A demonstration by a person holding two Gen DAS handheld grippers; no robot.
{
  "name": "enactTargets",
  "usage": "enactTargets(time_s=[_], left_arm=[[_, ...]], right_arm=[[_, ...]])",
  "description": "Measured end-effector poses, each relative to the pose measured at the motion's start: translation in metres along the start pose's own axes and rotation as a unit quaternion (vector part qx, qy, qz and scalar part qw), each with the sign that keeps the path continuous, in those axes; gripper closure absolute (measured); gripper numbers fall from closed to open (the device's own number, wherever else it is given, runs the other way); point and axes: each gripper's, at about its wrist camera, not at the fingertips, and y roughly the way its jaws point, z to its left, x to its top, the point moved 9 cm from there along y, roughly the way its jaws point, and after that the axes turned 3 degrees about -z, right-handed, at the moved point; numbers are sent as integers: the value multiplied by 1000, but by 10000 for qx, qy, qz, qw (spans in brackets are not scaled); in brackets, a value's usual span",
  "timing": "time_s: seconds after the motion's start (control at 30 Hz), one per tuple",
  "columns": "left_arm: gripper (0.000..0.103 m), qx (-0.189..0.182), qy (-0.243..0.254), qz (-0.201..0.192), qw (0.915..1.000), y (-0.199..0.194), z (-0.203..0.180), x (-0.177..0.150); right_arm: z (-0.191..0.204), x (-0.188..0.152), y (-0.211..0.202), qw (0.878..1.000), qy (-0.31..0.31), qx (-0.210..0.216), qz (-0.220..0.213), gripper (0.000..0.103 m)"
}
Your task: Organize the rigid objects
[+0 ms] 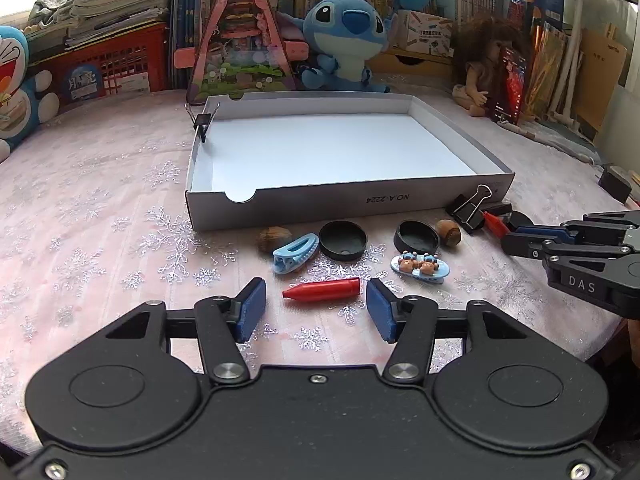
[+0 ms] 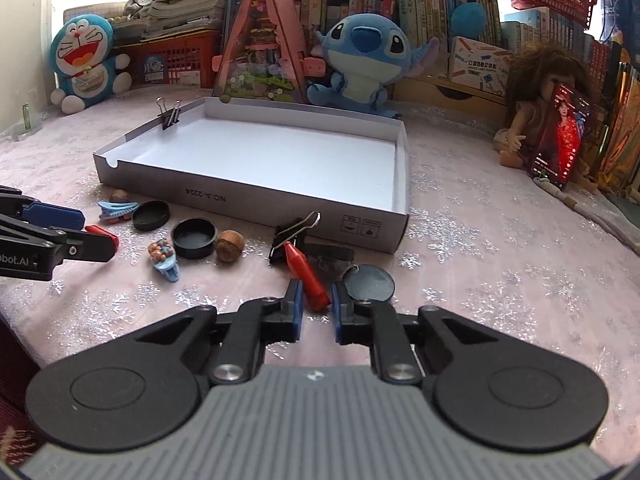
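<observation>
A white open box [image 1: 348,200] lies mid-table with a black binder clip [image 1: 204,122] on its left rim. One red crayon [image 1: 322,290] lies flat between the pads of my left gripper [image 1: 316,304], which is open and does not touch it. A second red crayon [image 2: 308,276] has its thick end squeezed between the pads of my right gripper [image 2: 316,306], still resting on the cloth. A loose binder clip [image 2: 292,232] lies at that crayon's tip and a black disc [image 2: 368,282] lies just to its right.
In front of the box lie two black caps [image 1: 343,240] [image 1: 416,238], two nuts [image 1: 274,239] [image 1: 448,232], a blue hair clip [image 1: 295,252] and a bear hair clip [image 1: 420,267]. Plush toys, a doll [image 2: 532,120] and books line the back.
</observation>
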Motion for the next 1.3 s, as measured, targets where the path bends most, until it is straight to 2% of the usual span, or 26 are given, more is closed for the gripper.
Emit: enactTargets(time_s=[0.1,0.17,0.33,0.47,0.67,0.7,0.77,0.9,1.07,1.1,1.17,1.3], left_arm=[[49,5,3,3,10000,1,-1,0],[48,2,4,2,10000,1,-1,0],[46,29,-13,9,10000,2,-1,0],[46,39,-16,4,10000,2,0,0],[46,39,-47,-14,10000,3,0,0],[46,39,-51,-16,10000,2,0,0],[46,33,-60,-16,10000,2,0,0],[46,26,-79,-24,10000,1,1,0],[45,-22,-40,-63,10000,-1,-2,0],[45,-32,-23,-70,10000,-1,-3,0],[44,-46,28,-72,10000,-1,-6,0],[43,-60,73,-54,9999,0,-11,-1]], right_arm=[[-11,0,1,9998,64,-191,21,68],[-19,0,3,9993,170,-313,64,64],[-34,-1,3,9970,495,-576,123,47],[-41,1,0,9947,818,-603,134,47],[-25,9,-5,9946,1023,-9,187,47],[-21,9,-5,9946,1010,58,218,50],[-17,8,-3,9946,989,140,282,63],[-22,4,5,9932,1110,59,337,66],[-33,5,11,9916,1263,-62,286,55],[-33,5,12,9918,1251,-51,271,49],[-30,6,12,9924,1199,-27,259,47],[-23,9,16,9933,1128,-11,233,37]])
